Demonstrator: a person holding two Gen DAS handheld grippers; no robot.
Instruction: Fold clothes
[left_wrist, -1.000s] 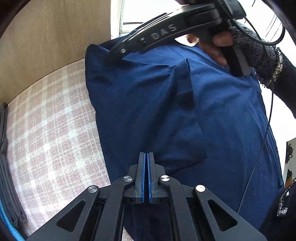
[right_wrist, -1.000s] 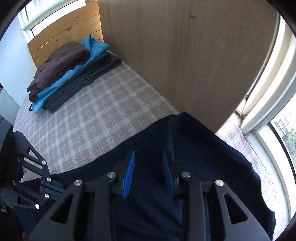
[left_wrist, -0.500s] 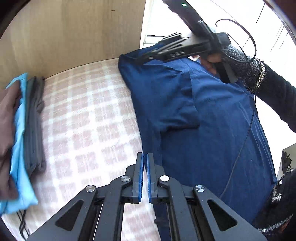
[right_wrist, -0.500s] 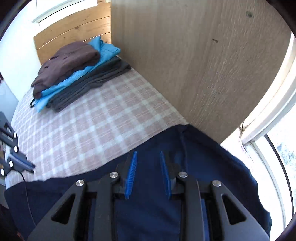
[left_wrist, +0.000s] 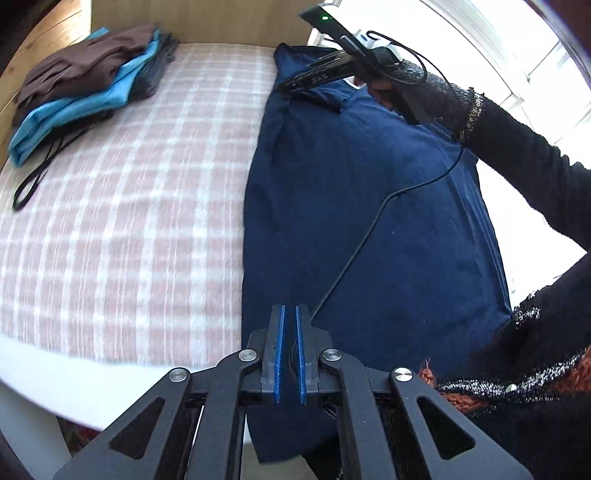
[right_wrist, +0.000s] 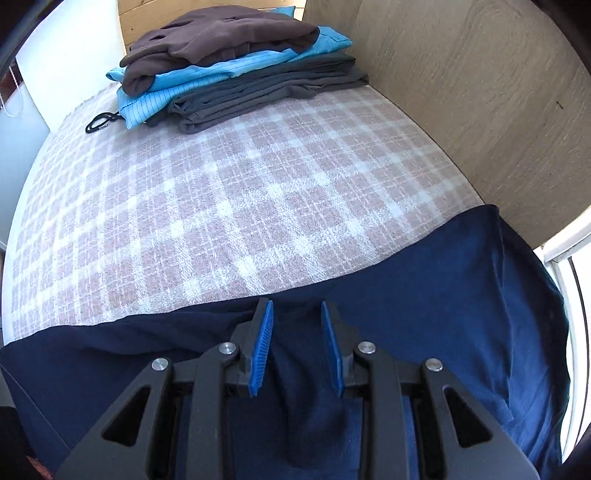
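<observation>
Navy shirt (left_wrist: 369, 206) lies flat along the right of the frame on the checked table (left_wrist: 122, 229). Left tongs (left_wrist: 288, 354) hover nearly closed, empty; right tongs (right_wrist: 297, 347) spread over its edge, probably to pinch it for a fold.

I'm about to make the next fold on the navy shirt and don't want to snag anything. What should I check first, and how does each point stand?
1. Navy shirt lies flat on the plaid blanket: mostly ok, though the near hem hangs over the edge.
2. Left claw free of cloth: ok, its pads stand slightly apart with nothing between.
3. Right claw ready to grip: ok, open above a ridge of shirt fabric.
4. Black cable clear of the fold: not ok, it trails across the shirt.
5. Stack of folded clothes out of the way: ok, at the far end.
6. Left sleeve tucked in: cannot tell.
</observation>
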